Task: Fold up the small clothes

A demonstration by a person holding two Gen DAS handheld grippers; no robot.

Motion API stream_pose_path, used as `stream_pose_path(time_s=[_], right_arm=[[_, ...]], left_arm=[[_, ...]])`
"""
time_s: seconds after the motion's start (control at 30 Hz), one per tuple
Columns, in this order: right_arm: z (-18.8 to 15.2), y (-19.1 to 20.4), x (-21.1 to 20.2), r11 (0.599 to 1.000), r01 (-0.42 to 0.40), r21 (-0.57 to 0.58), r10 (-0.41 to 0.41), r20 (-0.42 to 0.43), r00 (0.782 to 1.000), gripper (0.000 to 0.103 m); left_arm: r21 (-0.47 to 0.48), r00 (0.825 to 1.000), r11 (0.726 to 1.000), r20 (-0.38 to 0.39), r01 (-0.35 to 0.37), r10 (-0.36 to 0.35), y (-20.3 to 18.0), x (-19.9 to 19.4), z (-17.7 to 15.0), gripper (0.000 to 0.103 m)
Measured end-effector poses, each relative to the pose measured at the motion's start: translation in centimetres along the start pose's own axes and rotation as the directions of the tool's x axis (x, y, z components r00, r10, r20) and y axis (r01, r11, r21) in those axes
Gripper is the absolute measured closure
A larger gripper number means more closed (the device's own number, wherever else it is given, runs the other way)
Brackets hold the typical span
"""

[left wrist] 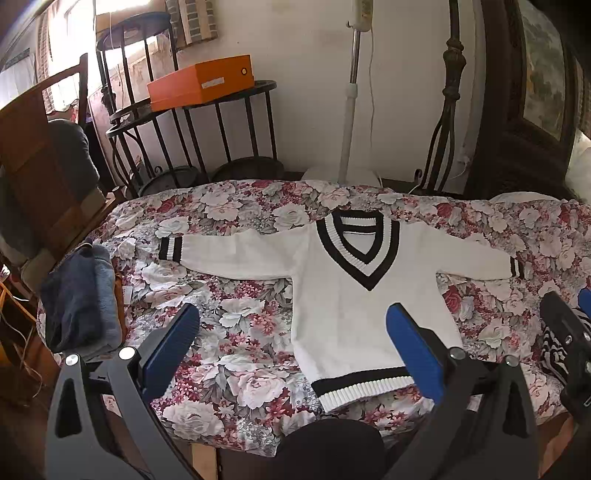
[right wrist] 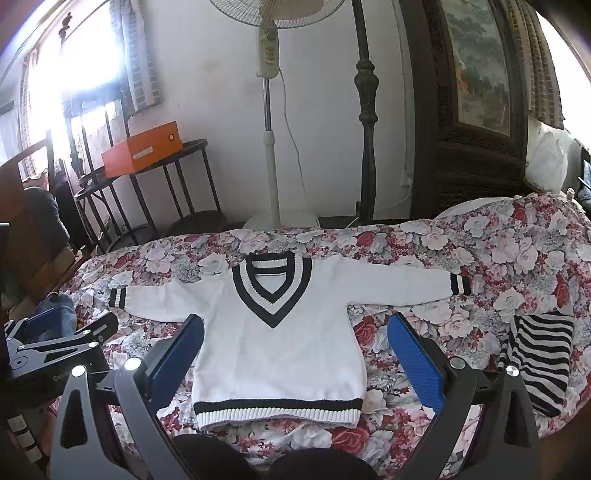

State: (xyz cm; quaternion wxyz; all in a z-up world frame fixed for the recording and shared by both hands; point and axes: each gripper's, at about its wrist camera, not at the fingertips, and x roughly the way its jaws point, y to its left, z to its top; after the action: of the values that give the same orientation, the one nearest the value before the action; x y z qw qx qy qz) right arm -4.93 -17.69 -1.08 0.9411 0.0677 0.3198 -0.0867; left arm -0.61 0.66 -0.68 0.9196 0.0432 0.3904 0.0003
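Blue pile [left wrist: 79, 295]: it is sitting at the left edge of the bed [left wrist: 236, 306]. These soft folded clothes are near the sweater's left sleeve [left wrist: 229, 253], so a wide swing could be knocking them off.
Left tongs [left wrist: 291, 341]: they are hanging wide open over the flowery cover, holding nothing. One blue pad is hovering over the sweater's bottom corner.
White sweater [right wrist: 280, 347]: it is lying flat in the middle of the bed, front side up, both sleeves stretched out, and no fold is made yet.
Grab risk: the knit is looking thick and soft. I think the tongs could be pinching the bed cover too, or only the top layer, and then the fold is coming out crooked.
Right tongs [right wrist: 295, 350]: they are also wide open and empty, hanging above the sweater's body.
Striped cloth [right wrist: 537, 354]: it is lying at the right, near the right cuff [right wrist: 460, 283], so that sleeve could be catching on it.
Left camera only: it is showing the whole blue pile.
Right camera only: it is showing the striped cloth clearly, and the fan's [right wrist: 277, 11] head.
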Motion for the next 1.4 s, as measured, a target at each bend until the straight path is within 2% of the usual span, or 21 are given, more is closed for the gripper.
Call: stream_pose_path(time_s=[1.4], right_arm=[[0.1, -0.1, 0.1, 1.000, -0.008, 0.010, 0.008, -0.007, 1.000, 0.003]], left_arm=[[0.001, 1.000, 1.000, -0.013, -0.012, 0.012, 0.7, 1.0, -1.0, 0.005]])
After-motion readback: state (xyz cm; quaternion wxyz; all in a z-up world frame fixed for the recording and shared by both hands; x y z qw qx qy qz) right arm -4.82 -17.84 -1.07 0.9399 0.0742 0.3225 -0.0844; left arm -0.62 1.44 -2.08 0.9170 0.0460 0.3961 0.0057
